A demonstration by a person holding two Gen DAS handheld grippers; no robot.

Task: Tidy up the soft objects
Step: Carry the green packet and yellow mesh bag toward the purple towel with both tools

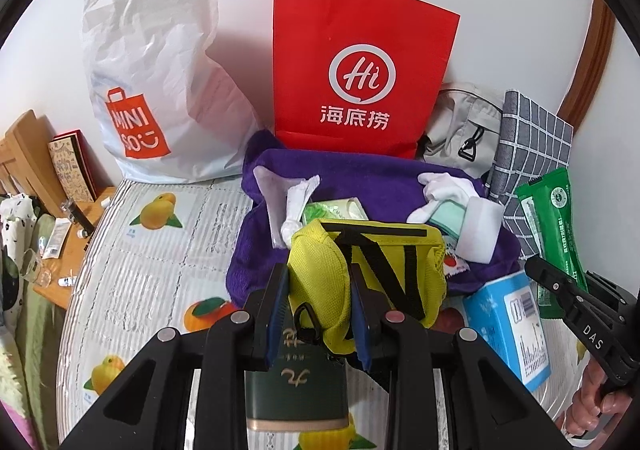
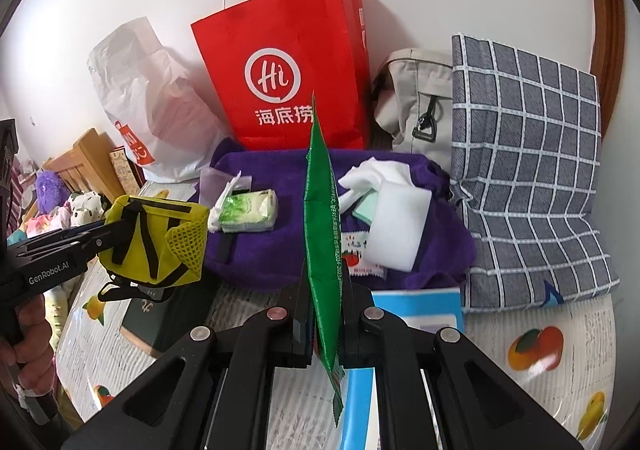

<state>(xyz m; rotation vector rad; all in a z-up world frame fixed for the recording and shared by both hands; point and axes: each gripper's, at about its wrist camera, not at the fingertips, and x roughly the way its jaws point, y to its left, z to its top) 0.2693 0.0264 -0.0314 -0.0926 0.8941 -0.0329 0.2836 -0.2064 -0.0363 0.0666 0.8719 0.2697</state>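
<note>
My left gripper point(image 1: 320, 302) is shut on a yellow fabric pouch point(image 1: 372, 262) with black straps and holds it above the bed. The right wrist view shows the same pouch point(image 2: 156, 242) at the left, pinched in the left gripper point(image 2: 106, 234). My right gripper point(image 2: 324, 314) is shut on a flat green packet point(image 2: 322, 230), seen edge-on and standing upright. In the left wrist view that green packet point(image 1: 552, 218) and the right gripper point(image 1: 556, 282) are at the far right. Beyond both lies a purple towel point(image 2: 280, 250) carrying a green tissue pack point(image 2: 250, 210), a white foam block point(image 2: 400, 226) and white cloths point(image 2: 372, 174).
Against the wall stand a red paper bag point(image 1: 360, 70), a white plastic shopping bag point(image 1: 152, 90), a beige bag point(image 2: 416, 102) and a grey checked cushion point(image 2: 528, 170). A blue box point(image 1: 512, 322) and a dark green box point(image 1: 296, 390) lie on the fruit-print sheet point(image 1: 160, 250). A wooden nightstand point(image 1: 72, 242) is left.
</note>
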